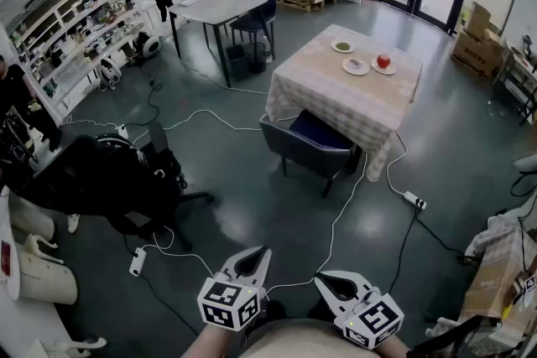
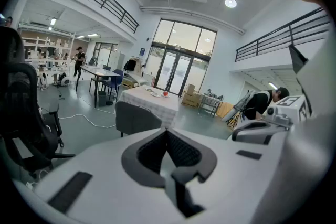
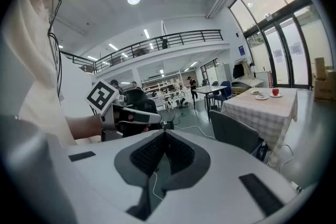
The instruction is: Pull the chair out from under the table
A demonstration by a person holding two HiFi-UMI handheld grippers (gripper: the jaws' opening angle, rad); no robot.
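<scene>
Left gripper [image 1: 258, 254] and right gripper [image 1: 325, 282], both closed and empty, are held far from the chair [image 1: 309, 143]; its legs could be snagged by the floor cable [image 1: 342, 210].

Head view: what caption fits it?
Left gripper and right gripper, both shut, face the chair tucked under the table.

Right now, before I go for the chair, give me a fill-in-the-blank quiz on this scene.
1. The chair stands part way under the table, which holds ___ plates.
2. The apple on one plate is ___.
3. The left gripper and right gripper are both ___ and empty, well short of the chair.
Missing words: three; red; shut.
</scene>
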